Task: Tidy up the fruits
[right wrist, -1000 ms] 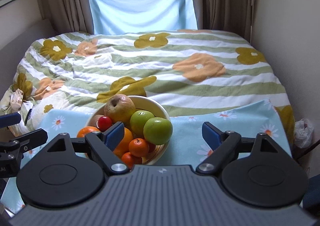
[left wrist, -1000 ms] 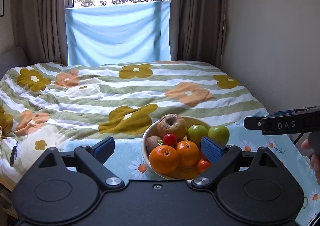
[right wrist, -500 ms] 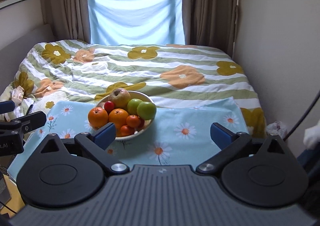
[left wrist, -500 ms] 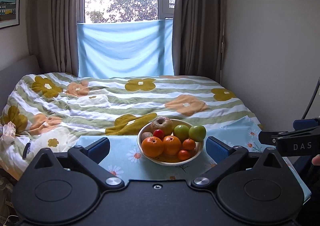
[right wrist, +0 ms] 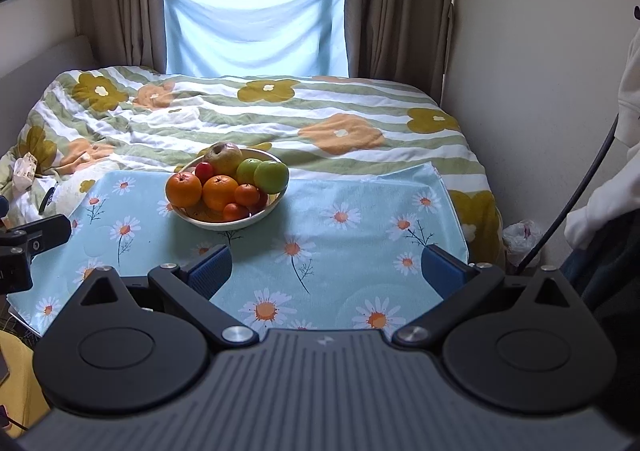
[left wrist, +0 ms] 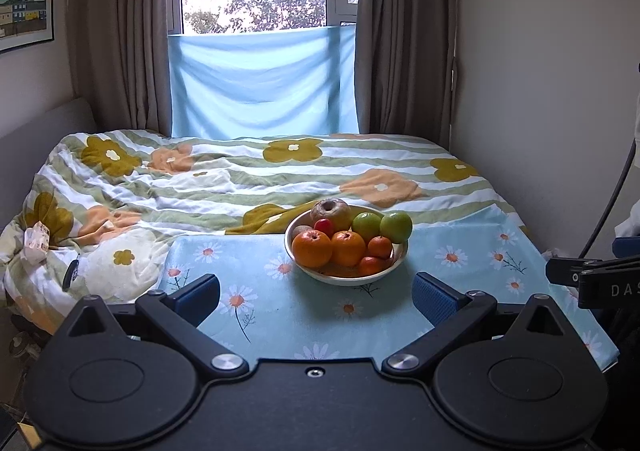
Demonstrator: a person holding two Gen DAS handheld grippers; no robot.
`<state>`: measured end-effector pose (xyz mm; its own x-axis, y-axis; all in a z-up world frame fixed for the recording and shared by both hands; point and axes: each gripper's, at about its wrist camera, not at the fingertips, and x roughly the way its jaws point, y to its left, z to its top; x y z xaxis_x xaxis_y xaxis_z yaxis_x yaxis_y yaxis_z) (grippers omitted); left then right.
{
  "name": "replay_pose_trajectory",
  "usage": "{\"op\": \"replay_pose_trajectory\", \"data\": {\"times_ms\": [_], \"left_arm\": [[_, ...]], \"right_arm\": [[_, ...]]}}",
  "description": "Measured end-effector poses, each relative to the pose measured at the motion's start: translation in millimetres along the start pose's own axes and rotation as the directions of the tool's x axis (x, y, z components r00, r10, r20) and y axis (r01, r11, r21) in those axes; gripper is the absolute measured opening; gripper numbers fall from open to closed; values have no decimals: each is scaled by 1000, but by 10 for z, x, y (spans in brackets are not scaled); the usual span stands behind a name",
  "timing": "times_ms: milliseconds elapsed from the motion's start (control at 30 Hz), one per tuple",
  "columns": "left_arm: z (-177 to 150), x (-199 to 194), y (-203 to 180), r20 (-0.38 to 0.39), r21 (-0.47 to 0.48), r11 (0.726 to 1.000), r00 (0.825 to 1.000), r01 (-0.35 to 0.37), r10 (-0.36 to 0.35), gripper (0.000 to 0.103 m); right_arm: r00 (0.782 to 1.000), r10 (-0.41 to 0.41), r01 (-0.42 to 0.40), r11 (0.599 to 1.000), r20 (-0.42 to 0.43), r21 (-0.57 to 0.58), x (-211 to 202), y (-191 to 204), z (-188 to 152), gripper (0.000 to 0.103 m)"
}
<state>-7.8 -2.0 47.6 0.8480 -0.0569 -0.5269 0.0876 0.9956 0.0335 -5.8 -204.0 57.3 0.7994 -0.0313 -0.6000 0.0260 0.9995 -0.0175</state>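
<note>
Kiwi [left wrist: 301, 230], perhaps, mostly hidden behind the oranges [left wrist: 312, 248] in the bowl [left wrist: 352, 279].

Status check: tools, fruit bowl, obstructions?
Left tool open, empty. Right tool open, empty. Fruit bowl full on daisy cloth, untouched. Nothing between tools and bowl.

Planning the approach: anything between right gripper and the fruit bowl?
Nothing: only bare daisy-print cloth between the right gripper and the fruit bowl, seen in the right wrist view.

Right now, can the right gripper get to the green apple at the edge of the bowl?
Probably yes. The right gripper is open and empty, and only bare daisy cloth lies between it and the green apple, which sits uncovered on the bowl rim's near side.
</note>
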Motion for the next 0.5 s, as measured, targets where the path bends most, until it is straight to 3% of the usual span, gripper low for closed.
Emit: {"op": "replay_pose_trajectory", "data": {"times_ms": [500], "left_arm": [[-39,-31,14,-3,1,1000,1000,-6,6,103]], "right_arm": [[1000,-3,3,1000,-1,3,-22,2,-31,103]]}}
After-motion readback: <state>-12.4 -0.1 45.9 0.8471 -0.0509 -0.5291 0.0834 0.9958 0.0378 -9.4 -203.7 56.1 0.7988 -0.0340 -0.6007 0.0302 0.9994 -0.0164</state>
